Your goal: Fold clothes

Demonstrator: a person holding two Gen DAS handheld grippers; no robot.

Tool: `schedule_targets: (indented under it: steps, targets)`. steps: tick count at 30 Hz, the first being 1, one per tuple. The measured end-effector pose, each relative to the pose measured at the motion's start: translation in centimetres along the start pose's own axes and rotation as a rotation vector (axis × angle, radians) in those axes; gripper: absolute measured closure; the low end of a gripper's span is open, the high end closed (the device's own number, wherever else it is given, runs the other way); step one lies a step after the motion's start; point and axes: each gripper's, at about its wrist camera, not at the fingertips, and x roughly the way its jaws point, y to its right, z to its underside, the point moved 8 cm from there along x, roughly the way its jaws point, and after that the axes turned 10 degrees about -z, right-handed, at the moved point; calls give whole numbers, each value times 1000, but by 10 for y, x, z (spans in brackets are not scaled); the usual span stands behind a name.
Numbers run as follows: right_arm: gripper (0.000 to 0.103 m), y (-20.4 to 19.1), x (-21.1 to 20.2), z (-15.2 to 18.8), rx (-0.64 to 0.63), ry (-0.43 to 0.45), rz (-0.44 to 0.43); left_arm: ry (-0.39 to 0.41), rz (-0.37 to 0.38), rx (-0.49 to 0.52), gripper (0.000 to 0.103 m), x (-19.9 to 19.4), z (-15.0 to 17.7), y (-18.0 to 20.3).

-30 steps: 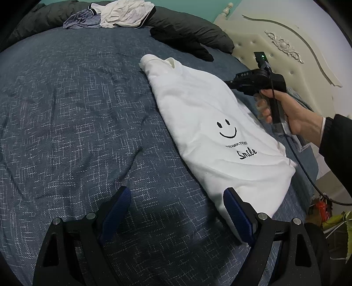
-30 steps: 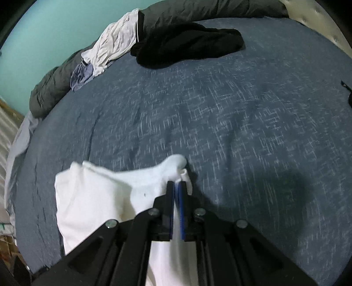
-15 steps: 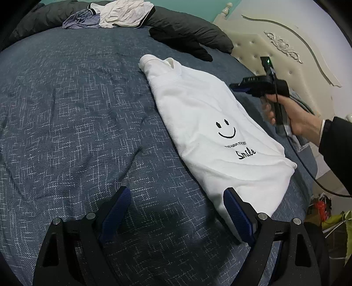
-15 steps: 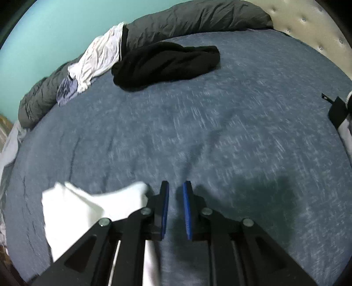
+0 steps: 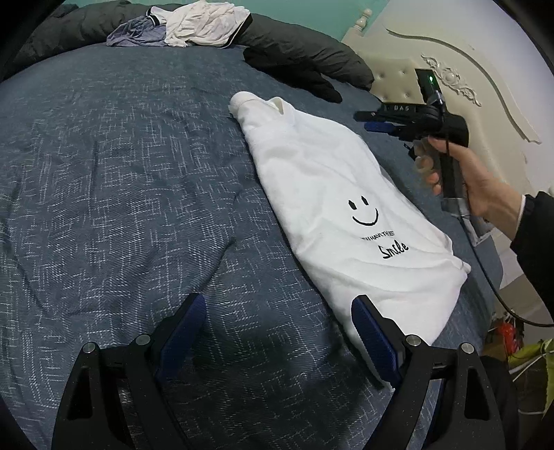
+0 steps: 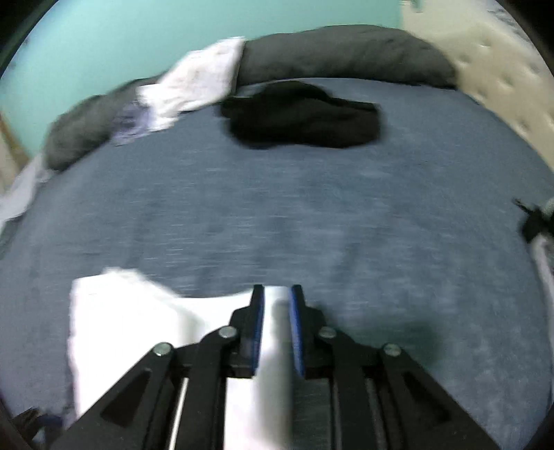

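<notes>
Item: white sweatshirt, folded into a long narrow shape, lying flat on the blue-grey bedspread toward its right side in the left wrist view; collar end points to the far pillows, hem end lies nearest the camera. Front print: black smiley face above small lettering and the word "Smile". Left gripper: jaws spread wide and empty, blue pads hanging over the bedspread, the right-hand finger just over the sweatshirt's near hem; contact with the cloth cannot be told. Right gripper: held by a hand in a dark sleeve, above the sweatshirt's right edge near the collar end, apart from the cloth. In its own blurred view the right gripper shows its jaws opening, a narrow gap between the blue pads with white cloth seen below through the gap, not pinched. Other stock on the bed: black garment crumpled near the far edge; crumpled white garment and a lilac-grey piece resting on the long dark grey pillow. Surroundings: cream tufted headboard with carved trim at right, teal wall behind, a black cable trailing from the right gripper's handle.
</notes>
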Motion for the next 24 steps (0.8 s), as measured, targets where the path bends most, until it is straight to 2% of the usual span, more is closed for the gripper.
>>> schedule_targets:
  steps: [1, 5, 6, 7, 9, 10, 12, 14, 16, 17, 20, 21, 24]
  targets:
    - [58, -12, 4, 0, -14, -22, -32, 2, -3, -3, 14, -1, 0, -1]
    - [58, -31, 17, 10, -23, -104, -96, 9, -20, -22, 14, -2, -2, -9]
    - [61, -31, 21, 14, -10, -124, -104, 8, -19, -27, 14, -2, -2, -10]
    - [77, -29, 24, 19, 11, -142, -108, 7, -18, -32, 14, -2, -3, -11]
    - [94, -24, 29, 26, 45, -168, -110, 9, -17, -38, 14, -2, -4, -13]
    - [99, -23, 27, 26, 48, -152, -105, 11, -18, -39, 14, -3, -4, -14]
    - [103, -18, 17, 18, 35, -84, -62, 15, -18, -37, 14, -4, -6, -14]
    - [103, -14, 8, 12, 19, -48, -6, 14, -18, -37, 14, -3, -6, -14]
    - [103, -13, 8, 10, 9, -66, 16, 10, -17, -38, 14, -2, -6, -14]
    - [103, -15, 8, 10, 11, -68, 3, 11, -19, -39, 14, -1, -6, -14]
    - [103, -23, 2, 13, 42, -67, -115, 10, -20, -38, 14, -1, -5, -14]
    - [100, -25, 0, 17, 51, -77, -134, 10, -22, -37, 14, -1, -4, -14]
    - [78, -31, -2, 27, 60, -99, -170, 13, -26, -31, 13, -2, -4, -13]
